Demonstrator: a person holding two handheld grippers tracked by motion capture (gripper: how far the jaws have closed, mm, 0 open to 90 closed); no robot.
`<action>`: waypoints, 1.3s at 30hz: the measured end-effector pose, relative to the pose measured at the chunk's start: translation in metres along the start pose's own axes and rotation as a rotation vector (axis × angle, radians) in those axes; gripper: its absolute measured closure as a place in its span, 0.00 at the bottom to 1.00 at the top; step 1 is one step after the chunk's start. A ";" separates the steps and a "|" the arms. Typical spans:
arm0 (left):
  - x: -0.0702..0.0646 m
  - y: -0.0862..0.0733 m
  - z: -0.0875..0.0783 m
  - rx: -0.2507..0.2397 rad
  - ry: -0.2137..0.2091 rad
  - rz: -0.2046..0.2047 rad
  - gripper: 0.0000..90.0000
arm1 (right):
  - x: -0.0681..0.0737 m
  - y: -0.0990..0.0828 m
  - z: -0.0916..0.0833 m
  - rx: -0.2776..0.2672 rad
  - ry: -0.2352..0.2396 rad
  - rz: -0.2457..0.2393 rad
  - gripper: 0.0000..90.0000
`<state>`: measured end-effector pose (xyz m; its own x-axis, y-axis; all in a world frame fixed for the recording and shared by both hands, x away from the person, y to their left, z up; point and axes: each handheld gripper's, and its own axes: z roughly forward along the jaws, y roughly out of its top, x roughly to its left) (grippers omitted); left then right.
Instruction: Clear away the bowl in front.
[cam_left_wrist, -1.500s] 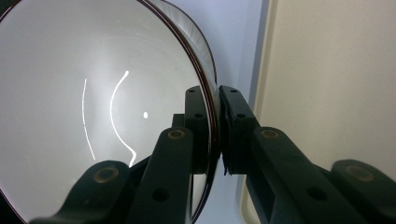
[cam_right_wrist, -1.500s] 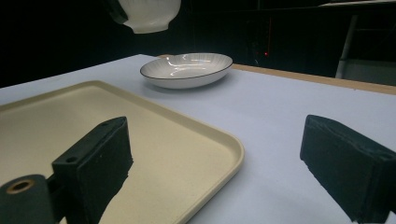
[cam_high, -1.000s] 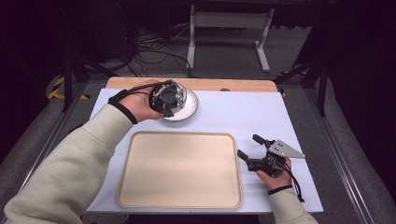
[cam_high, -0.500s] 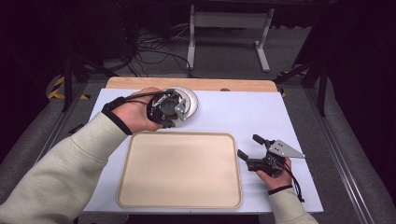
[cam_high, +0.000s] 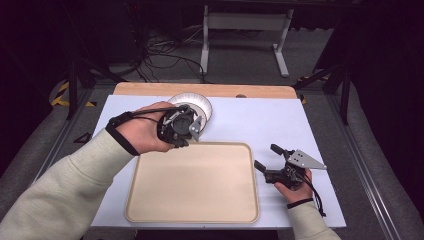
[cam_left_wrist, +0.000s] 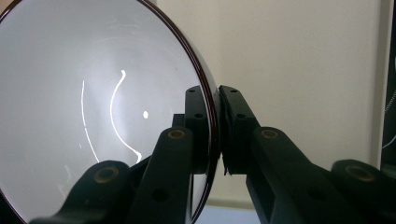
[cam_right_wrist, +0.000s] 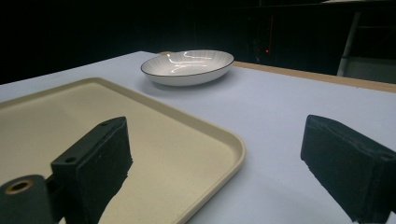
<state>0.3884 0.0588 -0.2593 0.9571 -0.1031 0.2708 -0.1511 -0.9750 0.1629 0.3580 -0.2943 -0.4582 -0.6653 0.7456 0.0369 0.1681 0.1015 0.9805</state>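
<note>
Left gripper (cam_left_wrist: 212, 135) view, fingers pinch white bowl (cam_left_wrist: 93, 102) rim, right gripper (cam_high: 274, 159) fingers open beside tray (cam_high: 192, 182), high view hides pinch.

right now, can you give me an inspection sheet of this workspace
surface: white table, wooden strip along its far edge
job's things: white bowl with a dark rim, clamped at the rim; beige tray lies bare at the near side
clutter: nothing seen
grippers: left gripper shut on the bowl beyond the tray's far left corner; right gripper open, resting right of the tray, nothing between its jaws
cables: black cables on the floor behind the table
surroundings: dark room, metal stand at the back
</note>
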 end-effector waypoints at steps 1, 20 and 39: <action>-0.002 0.001 -0.001 0.003 -0.002 0.004 0.93 | 0.000 0.000 0.000 0.000 0.000 0.000 0.10; -0.043 0.012 0.020 -0.002 -0.055 0.102 0.93 | 0.000 0.000 0.000 0.003 0.000 -0.003 0.10; -0.066 0.014 0.054 0.004 -0.088 0.134 0.93 | 0.001 0.000 0.000 0.003 0.002 -0.008 0.10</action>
<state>0.3363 0.0416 -0.3261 0.9464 -0.2493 0.2054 -0.2783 -0.9521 0.1268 0.3575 -0.2937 -0.4581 -0.6680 0.7436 0.0291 0.1645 0.1094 0.9803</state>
